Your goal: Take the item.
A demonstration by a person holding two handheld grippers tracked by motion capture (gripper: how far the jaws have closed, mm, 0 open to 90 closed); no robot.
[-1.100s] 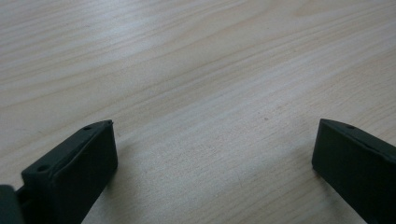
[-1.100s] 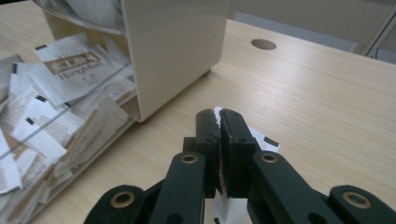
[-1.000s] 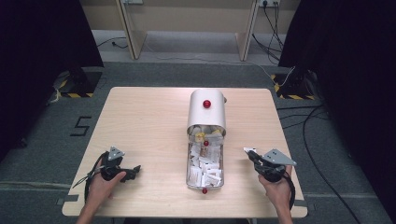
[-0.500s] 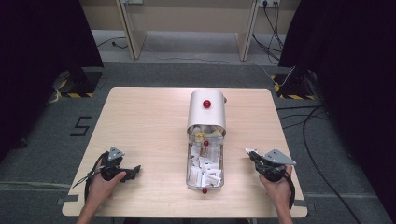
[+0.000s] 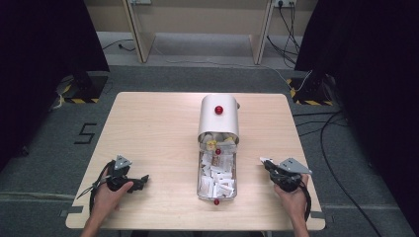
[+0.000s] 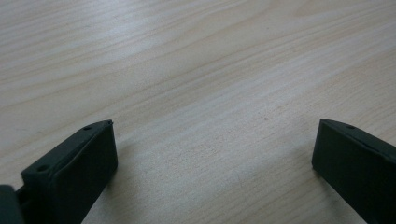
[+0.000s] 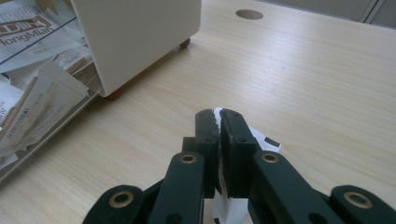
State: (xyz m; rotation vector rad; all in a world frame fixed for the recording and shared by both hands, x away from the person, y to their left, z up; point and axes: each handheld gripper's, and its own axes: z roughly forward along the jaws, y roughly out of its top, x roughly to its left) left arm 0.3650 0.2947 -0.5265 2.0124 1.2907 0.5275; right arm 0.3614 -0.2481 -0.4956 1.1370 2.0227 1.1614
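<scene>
Two grippers: left gripper point(image 5: 143, 178) fingers spread, right gripper point(image 7: 219, 122) pinching a paper packet point(image 7: 261, 140).

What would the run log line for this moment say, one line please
left gripper: open over bare table | right gripper: shut on white packet | box: drawer pulled out, full of packets

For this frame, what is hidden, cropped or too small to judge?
- White paper slip in the right hand-held gripper, right gripper view: the shut jaws cover most of it, so its print is unreadable.
- Open clear drawer of packets, high view: packet labels too small.
- White rounded box, right gripper view: cut off by the top edge.
- Left hand-held gripper, left gripper view: jaw bases cropped.
</scene>
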